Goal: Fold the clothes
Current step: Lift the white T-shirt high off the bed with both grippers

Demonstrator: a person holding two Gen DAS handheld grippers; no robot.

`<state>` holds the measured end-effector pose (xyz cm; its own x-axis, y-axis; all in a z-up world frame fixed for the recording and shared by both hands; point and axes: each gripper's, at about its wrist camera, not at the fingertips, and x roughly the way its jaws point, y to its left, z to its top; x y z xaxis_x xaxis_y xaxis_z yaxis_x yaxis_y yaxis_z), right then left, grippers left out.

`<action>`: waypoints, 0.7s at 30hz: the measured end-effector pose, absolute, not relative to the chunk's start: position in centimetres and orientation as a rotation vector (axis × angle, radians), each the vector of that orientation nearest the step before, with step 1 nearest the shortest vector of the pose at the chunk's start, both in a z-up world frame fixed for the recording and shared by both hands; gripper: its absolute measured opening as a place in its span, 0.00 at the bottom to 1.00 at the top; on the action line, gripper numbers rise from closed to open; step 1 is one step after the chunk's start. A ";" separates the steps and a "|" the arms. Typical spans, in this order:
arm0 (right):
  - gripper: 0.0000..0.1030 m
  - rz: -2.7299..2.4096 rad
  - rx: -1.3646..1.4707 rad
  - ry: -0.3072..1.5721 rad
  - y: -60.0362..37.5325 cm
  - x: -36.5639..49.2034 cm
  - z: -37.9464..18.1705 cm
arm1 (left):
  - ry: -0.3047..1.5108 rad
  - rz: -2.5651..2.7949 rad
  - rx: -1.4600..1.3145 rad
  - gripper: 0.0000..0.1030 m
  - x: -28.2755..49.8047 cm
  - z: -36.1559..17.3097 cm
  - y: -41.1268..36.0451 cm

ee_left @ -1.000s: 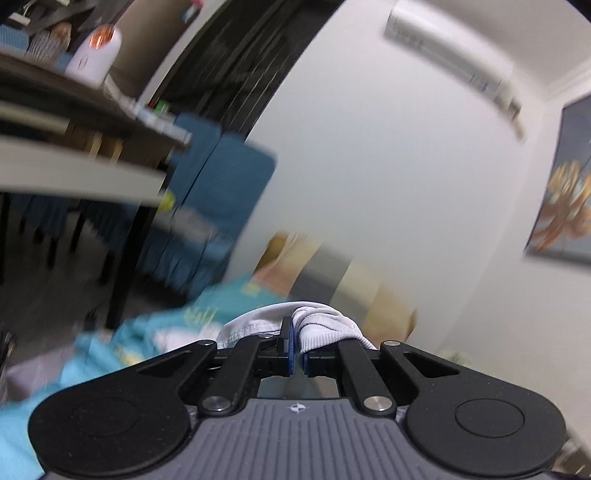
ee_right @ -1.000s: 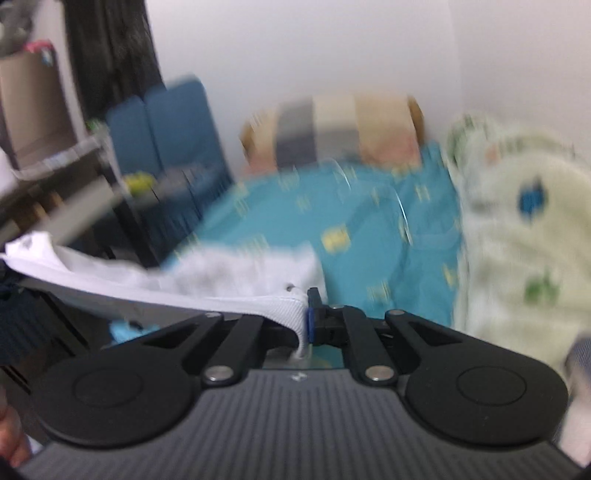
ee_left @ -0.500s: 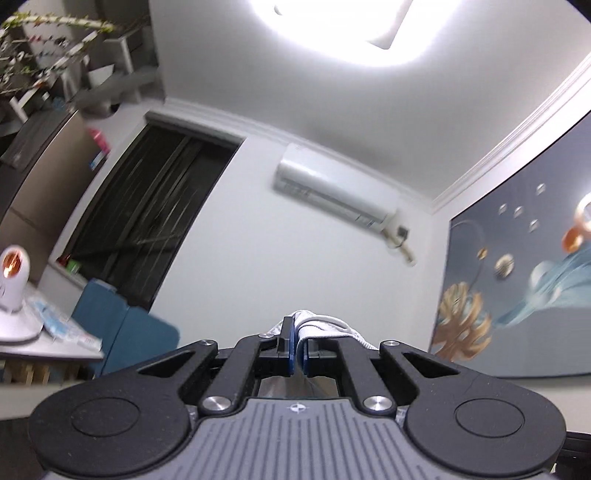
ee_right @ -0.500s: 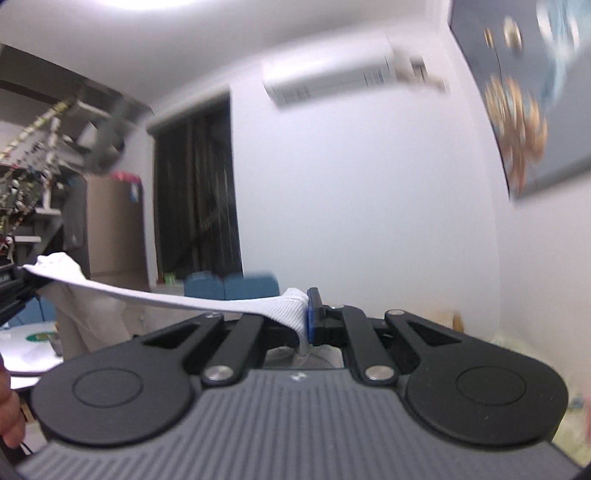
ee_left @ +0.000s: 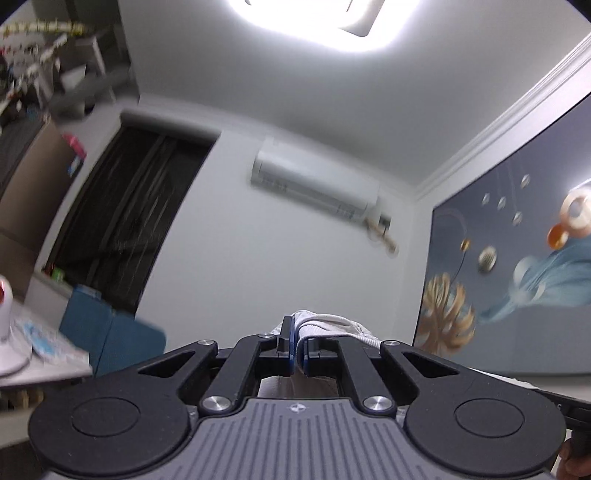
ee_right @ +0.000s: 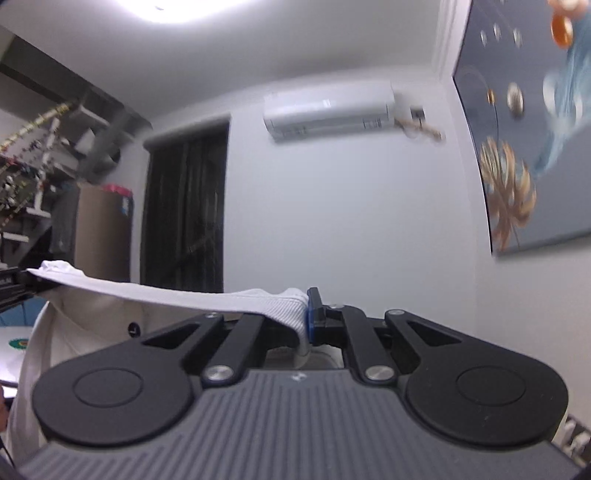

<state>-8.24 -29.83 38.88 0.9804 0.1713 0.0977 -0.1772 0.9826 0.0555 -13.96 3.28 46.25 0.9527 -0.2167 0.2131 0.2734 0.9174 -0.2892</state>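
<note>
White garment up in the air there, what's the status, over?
Left gripper and right gripper both shut on the white garment. Its edge stretched between them, body hanging below. Nothing in the way.

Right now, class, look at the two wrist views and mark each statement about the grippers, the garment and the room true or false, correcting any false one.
1. The left gripper is shut on the white garment. True.
2. The right gripper is open with nothing in it. False: it is shut on a ribbed edge of the garment.
3. The garment's edge spans between the two grippers. True.
4. Both cameras point down at a bed. False: they look up at the ceiling light and the air conditioner.
5. The wall painting shows golden leaves. True.
</note>
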 end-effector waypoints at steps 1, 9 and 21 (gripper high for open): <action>0.06 0.169 0.066 -0.074 -29.9 -6.8 38.1 | -0.131 -0.250 -0.318 0.04 -11.5 44.9 3.0; 0.06 0.112 0.109 0.182 -30.5 14.4 25.5 | 0.153 -0.186 -0.270 0.05 11.8 33.5 1.4; 0.07 0.050 0.044 0.525 -29.5 45.7 -1.1 | 0.504 -0.089 -0.239 0.05 48.0 2.7 -0.5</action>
<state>45.68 -29.50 -1.10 0.8640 0.0587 -0.5001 -0.0362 0.9979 0.0546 47.99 -0.50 2.66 0.8725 -0.1429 -0.4673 0.0254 0.9683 -0.2485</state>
